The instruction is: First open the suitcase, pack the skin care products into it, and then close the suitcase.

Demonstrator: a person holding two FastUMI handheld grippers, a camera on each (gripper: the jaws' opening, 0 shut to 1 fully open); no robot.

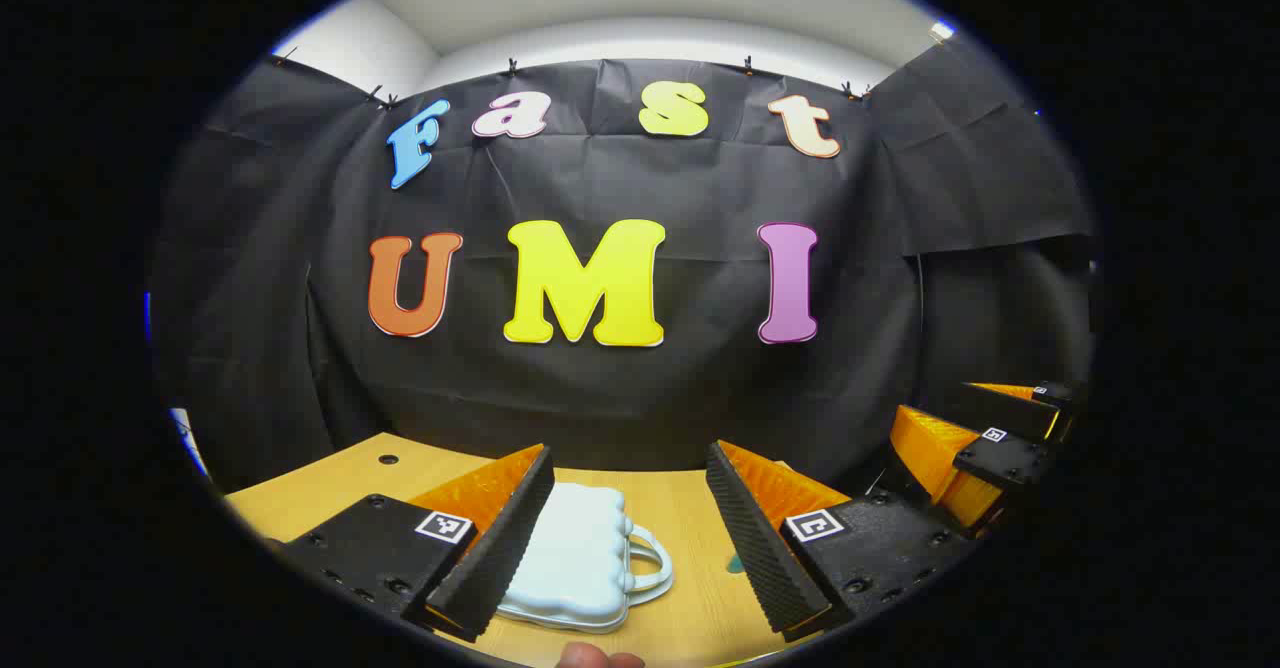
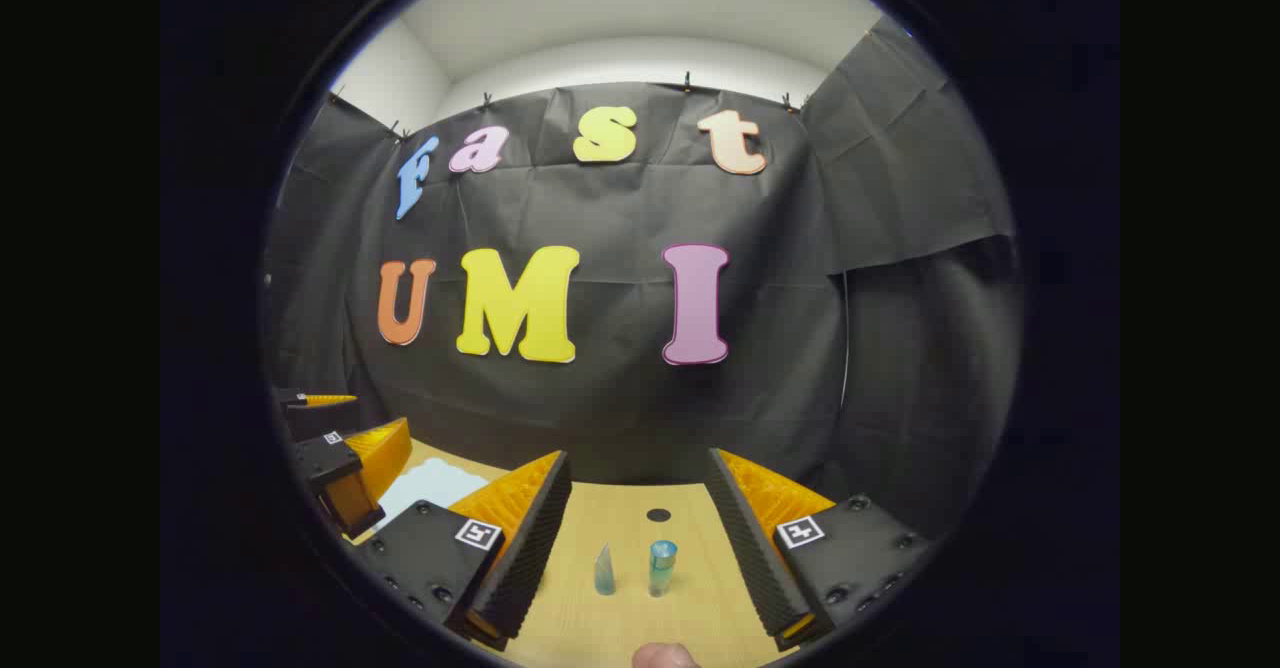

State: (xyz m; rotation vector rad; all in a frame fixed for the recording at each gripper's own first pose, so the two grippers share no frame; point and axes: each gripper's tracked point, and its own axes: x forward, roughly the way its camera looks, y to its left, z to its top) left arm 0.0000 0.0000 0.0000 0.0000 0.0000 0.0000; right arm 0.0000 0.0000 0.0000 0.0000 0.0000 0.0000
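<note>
A pale blue suitcase lies shut and flat on the wooden table, its handle pointing right. My left gripper hangs open just above and in front of it, touching nothing. In the right gripper view the suitcase lies at the left. Two skin care products stand on the table: a small clear tube and a teal bottle. My right gripper is open with both products between its fingers, apart from them.
The black booth wall rises close behind the table's far edge. A round hole sits in the tabletop beyond the bottle, another at the far left. The right gripper's fingers show at the right of the left gripper view.
</note>
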